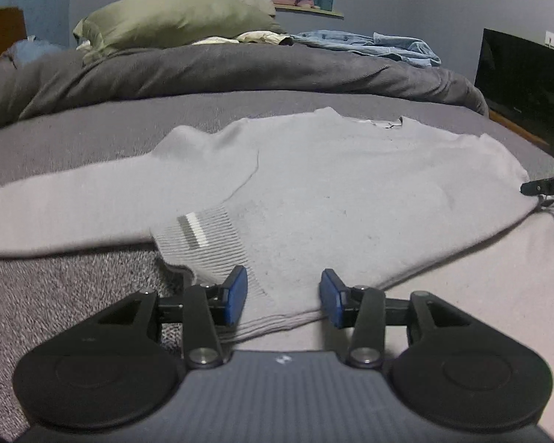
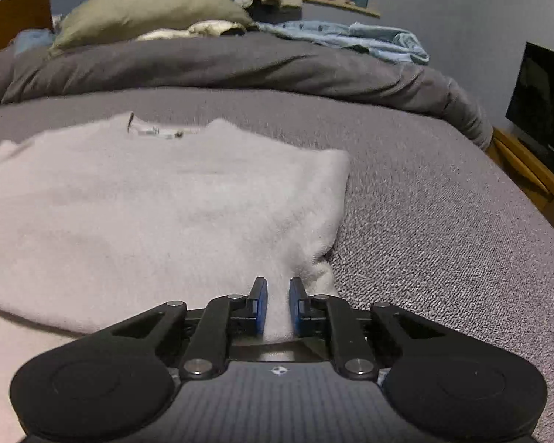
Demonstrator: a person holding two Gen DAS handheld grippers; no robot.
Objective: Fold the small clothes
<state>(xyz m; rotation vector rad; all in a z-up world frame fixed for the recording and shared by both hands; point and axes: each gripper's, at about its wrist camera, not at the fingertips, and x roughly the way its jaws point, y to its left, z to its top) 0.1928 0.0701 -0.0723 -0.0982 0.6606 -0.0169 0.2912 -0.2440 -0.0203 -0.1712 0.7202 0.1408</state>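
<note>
A pale grey-pink sweater (image 1: 343, 184) lies flat on the grey bed cover, neck toward the pillows. One sleeve is folded across the body, its ribbed cuff (image 1: 203, 236) near my left gripper. My left gripper (image 1: 283, 297) is open, its blue pads either side of the sweater's ribbed hem, low over the fabric. In the right wrist view the sweater (image 2: 147, 199) fills the left half. My right gripper (image 2: 278, 304) has its blue pads close together on a pinch of the sweater's right bottom corner. Its tip shows in the left wrist view (image 1: 546, 186).
A bunched dark grey duvet (image 1: 240, 70) lies behind the sweater, with a green pillow (image 1: 173, 18) and a blue garment (image 1: 369, 44) on it. A dark screen (image 1: 528, 85) on a wooden stand stands at the right. The bed edge (image 2: 506, 170) drops off at the right.
</note>
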